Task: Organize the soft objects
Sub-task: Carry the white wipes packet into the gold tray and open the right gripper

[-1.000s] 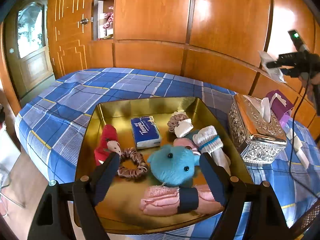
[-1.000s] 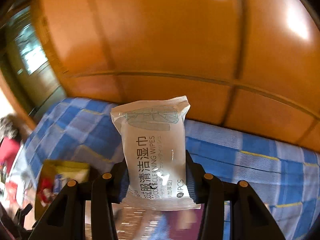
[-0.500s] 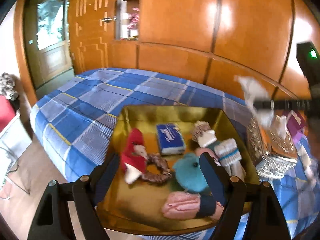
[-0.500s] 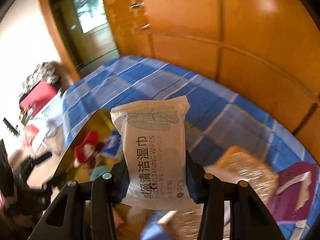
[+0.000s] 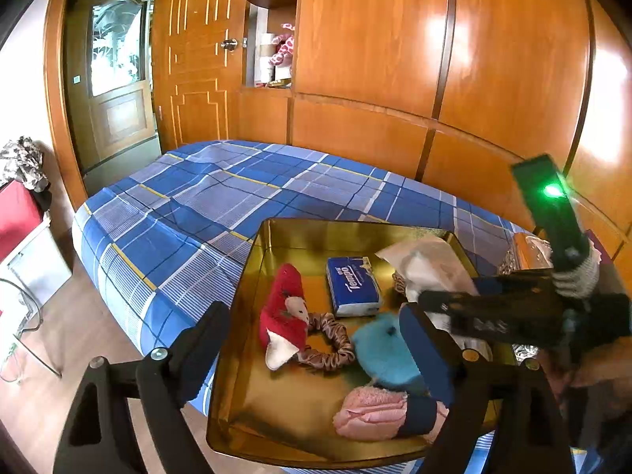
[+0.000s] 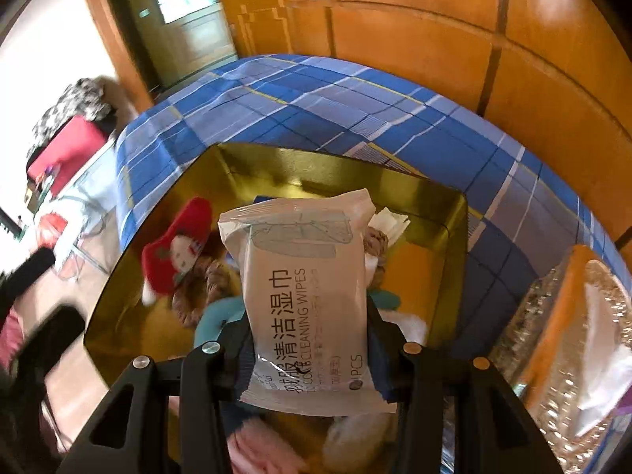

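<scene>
- The left tongs (image 5: 312,339) stand wide apart with nothing clamped, hanging over the gold tray's (image 5: 241,316) 7 o'clock corner; their jaws have just been opening, and the tray sits further right than a second ago.
- The right tongs (image 6: 308,339) are clamped on the wipes pack (image 6: 308,288), now low over the tray's crowded 3 o'clock side; a second ago it was up against the wardrobe.
- Released here, the slick pack could perch on the teal plush (image 5: 385,349) and slide.
</scene>
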Motion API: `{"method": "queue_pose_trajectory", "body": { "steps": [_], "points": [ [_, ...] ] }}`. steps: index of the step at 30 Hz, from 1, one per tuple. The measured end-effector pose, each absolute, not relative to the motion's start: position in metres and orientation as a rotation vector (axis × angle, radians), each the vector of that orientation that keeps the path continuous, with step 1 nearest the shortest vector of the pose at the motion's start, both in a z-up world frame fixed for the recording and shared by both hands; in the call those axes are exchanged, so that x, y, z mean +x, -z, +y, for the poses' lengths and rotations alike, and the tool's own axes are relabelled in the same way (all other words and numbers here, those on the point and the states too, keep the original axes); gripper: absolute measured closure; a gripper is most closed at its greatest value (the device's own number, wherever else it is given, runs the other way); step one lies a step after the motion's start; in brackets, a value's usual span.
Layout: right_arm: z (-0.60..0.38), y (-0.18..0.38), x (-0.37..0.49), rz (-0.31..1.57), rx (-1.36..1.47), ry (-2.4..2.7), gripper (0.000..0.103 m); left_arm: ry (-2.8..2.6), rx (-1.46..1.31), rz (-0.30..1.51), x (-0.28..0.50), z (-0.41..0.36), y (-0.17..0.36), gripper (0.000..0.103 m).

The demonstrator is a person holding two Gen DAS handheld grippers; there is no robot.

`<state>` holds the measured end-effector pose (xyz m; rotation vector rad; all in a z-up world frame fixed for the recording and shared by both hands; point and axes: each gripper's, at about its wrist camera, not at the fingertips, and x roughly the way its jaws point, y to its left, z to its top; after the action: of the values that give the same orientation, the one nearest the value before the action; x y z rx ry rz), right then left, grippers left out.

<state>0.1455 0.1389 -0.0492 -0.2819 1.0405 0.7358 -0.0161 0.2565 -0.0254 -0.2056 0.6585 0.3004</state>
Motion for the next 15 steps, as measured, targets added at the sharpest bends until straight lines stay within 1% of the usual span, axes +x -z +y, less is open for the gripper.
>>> {"method": "queue_pose_trajectory", "body": {
  "steps": [10,11,13,15],
  "points": [
    [0.143,0.056,0.146,1.056,-0.231,-0.722,0.053,-0.279,-0.199,0.670,-0.015,0.249,0.027,0.014],
    [0.140,0.055,0.146,1.060,-0.213,-0.723,0.052,-0.279,-0.197,0.670,-0.015,0.249,0.027,0.014],
    [0.133,0.049,0.145,1.043,-0.180,-0.726,0.045,-0.278,-0.197,0.670,-0.015,0.248,0.027,0.014],
    [0.128,0.042,0.142,1.021,-0.163,-0.730,0.042,-0.279,-0.196,0.669,-0.015,0.249,0.027,0.014]
  ]
}}
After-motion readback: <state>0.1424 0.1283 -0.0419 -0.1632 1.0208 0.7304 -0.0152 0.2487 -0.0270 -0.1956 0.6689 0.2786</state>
